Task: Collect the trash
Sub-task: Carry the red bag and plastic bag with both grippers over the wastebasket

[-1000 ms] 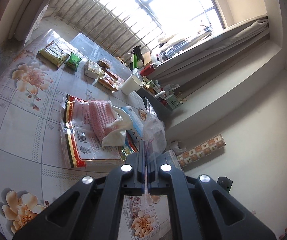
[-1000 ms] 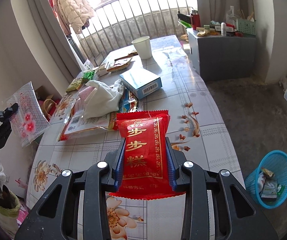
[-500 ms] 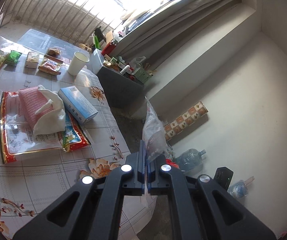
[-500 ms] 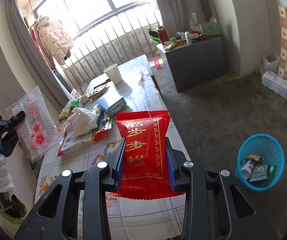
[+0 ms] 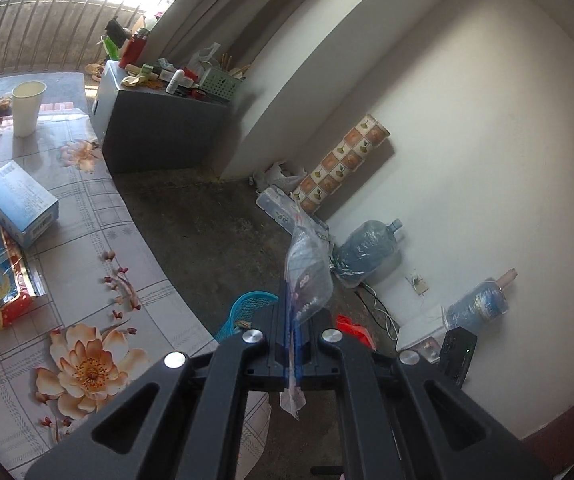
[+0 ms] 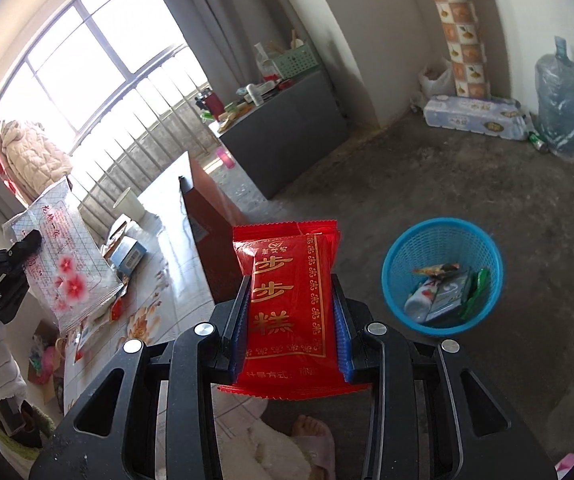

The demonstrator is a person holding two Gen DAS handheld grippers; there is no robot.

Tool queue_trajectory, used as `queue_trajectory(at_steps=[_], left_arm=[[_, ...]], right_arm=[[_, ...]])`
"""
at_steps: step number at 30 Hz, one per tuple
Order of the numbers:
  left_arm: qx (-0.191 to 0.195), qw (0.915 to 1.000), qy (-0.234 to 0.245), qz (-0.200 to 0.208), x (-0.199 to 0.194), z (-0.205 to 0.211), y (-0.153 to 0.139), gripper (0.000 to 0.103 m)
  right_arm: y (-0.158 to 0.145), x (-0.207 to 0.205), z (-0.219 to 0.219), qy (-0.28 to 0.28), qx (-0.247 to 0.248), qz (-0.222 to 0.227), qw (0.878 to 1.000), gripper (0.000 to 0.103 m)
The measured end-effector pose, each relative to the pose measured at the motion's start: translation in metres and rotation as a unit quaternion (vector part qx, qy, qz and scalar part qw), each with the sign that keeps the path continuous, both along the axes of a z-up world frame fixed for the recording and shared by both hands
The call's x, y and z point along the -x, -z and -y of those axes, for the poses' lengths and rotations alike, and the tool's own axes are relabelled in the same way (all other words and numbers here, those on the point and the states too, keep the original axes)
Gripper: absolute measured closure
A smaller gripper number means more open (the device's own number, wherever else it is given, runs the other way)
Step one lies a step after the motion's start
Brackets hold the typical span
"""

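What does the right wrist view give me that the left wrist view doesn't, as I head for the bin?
Only the right wrist view: the right gripper clamping the red snack pack, and the trash inside the blue basket.
Only the left wrist view: the blue box lying on the table.
Both: the left gripper shut on the clear plastic bag, and the basket.

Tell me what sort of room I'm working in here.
Most likely a lived-in room of a home, used for eating and storage. A table with a floral cover holds snack packets, a padded coat hangs by the barred window, and a big water bottle stands on the bare concrete floor.
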State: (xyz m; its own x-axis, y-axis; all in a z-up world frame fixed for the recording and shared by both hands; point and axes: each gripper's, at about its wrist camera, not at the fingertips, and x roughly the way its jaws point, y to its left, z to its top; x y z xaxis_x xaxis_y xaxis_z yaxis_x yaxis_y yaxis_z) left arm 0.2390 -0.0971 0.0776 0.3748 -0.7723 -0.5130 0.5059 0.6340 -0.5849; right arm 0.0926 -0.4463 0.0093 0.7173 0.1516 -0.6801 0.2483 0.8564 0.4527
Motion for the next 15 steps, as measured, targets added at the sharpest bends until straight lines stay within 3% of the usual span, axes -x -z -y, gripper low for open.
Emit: queue_trajectory(at_steps=[8, 15], left_arm=[[-0.092, 0.9919, 0.082, 0.031, -0.021, 0.134, 0.025, 0.102], [-0.193, 0.9697, 0.148, 0.023, -0.047, 0.252, 0.092, 0.102]], right_arm=[[0.049, 0.008, 0.076, 0.083, -0.019, -0.050, 0.995, 0.070], [0.110, -0.006, 0.120, 0.124, -0.088, -0.094, 0.984, 0.070]])
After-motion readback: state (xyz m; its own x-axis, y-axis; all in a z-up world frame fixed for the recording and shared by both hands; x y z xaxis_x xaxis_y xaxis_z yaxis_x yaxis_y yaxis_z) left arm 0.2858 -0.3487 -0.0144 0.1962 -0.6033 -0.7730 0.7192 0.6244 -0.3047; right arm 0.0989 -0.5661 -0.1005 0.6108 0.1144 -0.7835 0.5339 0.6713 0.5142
